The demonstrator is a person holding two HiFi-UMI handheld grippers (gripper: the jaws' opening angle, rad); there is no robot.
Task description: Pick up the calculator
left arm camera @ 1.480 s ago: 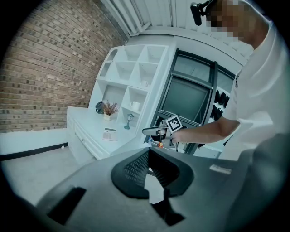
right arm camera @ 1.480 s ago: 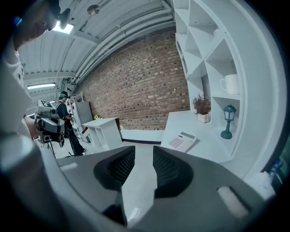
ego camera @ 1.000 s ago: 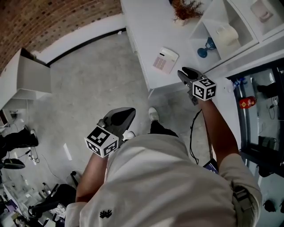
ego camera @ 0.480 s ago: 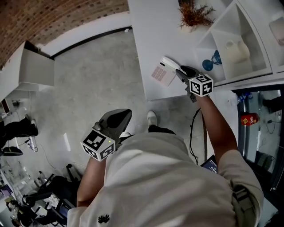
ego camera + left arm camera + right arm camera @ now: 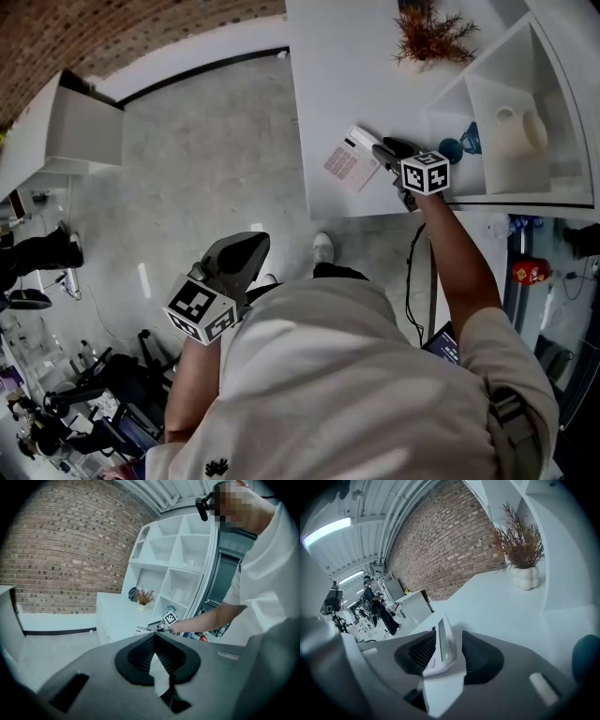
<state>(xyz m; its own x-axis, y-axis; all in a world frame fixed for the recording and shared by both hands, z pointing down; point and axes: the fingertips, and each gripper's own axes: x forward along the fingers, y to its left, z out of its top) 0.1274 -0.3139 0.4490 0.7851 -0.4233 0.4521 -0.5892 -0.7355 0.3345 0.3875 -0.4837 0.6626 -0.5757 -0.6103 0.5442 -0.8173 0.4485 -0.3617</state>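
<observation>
Our right gripper has just been opening its fingers wide round the calculator, at one o'clock on the surface, to grab it. Our left gripper waits, fingers together, empty.

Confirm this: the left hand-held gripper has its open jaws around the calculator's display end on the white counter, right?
Wrong hand: the right hand-held gripper, its jaws just opened wider, has them around the calculator's display end on the white counter, as the right gripper view shows.
</observation>
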